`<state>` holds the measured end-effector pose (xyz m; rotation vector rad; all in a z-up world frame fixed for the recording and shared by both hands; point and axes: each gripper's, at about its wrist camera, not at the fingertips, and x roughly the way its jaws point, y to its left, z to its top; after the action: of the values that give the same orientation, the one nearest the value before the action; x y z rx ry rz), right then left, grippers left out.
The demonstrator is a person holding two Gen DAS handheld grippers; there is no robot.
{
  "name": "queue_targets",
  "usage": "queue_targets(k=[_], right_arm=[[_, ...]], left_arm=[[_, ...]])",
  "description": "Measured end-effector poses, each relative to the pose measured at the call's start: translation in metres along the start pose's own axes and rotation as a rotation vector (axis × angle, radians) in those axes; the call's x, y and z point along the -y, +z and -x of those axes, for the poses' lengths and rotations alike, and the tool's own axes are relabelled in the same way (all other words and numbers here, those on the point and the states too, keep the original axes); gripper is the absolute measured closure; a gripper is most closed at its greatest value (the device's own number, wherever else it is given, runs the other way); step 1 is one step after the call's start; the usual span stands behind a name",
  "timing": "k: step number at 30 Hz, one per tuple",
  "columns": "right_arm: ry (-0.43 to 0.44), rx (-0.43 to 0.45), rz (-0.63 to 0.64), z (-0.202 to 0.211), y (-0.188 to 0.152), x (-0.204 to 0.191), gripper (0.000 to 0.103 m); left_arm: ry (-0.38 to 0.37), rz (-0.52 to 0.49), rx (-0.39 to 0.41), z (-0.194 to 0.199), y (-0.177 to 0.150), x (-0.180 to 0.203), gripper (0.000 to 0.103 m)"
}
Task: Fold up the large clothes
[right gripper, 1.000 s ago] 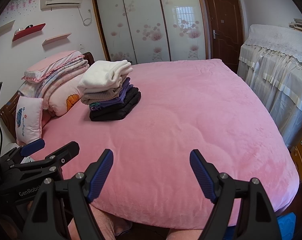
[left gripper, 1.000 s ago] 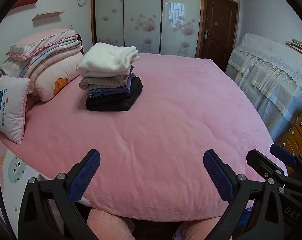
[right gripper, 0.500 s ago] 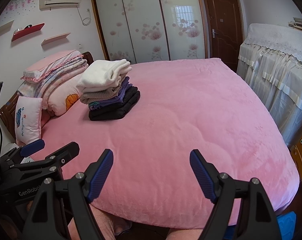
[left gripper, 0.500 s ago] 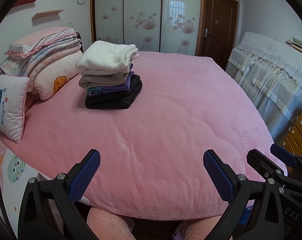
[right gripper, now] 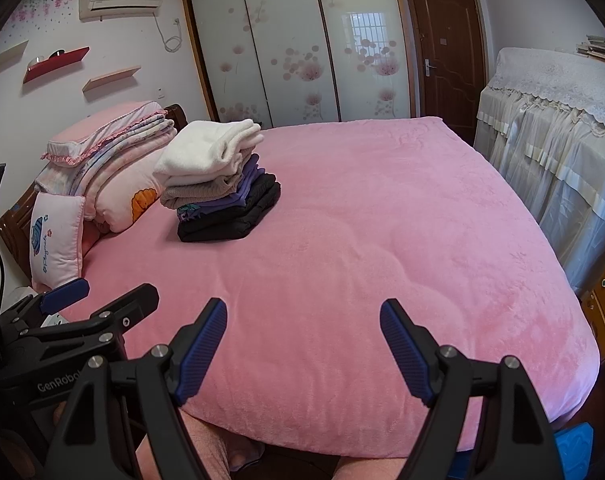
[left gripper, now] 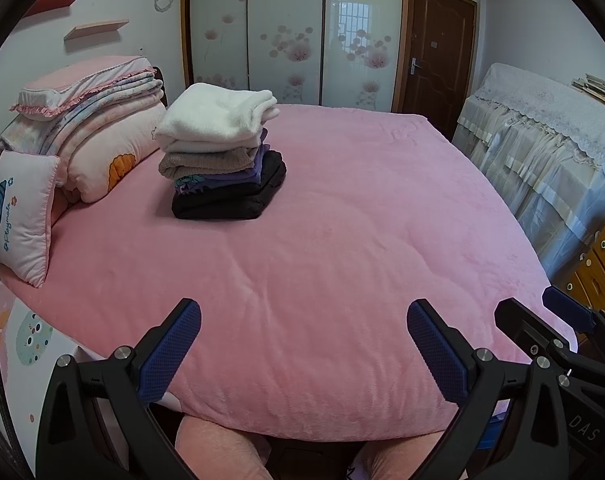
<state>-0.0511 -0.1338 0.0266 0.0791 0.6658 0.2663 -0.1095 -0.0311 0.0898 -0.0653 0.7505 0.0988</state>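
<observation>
A stack of folded clothes (left gripper: 222,152) sits on the pink bed (left gripper: 342,240) toward its far left: a white fluffy piece on top, then beige, purple and black ones. The same stack of folded clothes (right gripper: 218,184) shows in the right wrist view on the pink bed (right gripper: 362,248). My left gripper (left gripper: 302,344) hangs over the bed's near edge, open, with nothing between its blue pads. My right gripper (right gripper: 302,340) is beside it, also open and holding nothing. Each gripper appears at the edge of the other's view.
Folded quilts and pillows (left gripper: 90,120) are piled at the head of the bed on the left, with a small white cushion (left gripper: 20,212) in front. A lace-covered piece of furniture (left gripper: 542,140) and wooden drawers (left gripper: 598,268) stand to the right. Wardrobe doors (left gripper: 294,32) lie beyond.
</observation>
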Motion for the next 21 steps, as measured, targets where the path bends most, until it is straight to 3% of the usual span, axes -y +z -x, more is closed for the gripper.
queue_targets(k=[21], right_arm=[[-0.002, -0.001, 0.001, 0.0004, 0.0005, -0.0027, 0.024]], left_arm=[[0.004, 0.003, -0.011, 0.0, -0.0006, 0.0036, 0.001]])
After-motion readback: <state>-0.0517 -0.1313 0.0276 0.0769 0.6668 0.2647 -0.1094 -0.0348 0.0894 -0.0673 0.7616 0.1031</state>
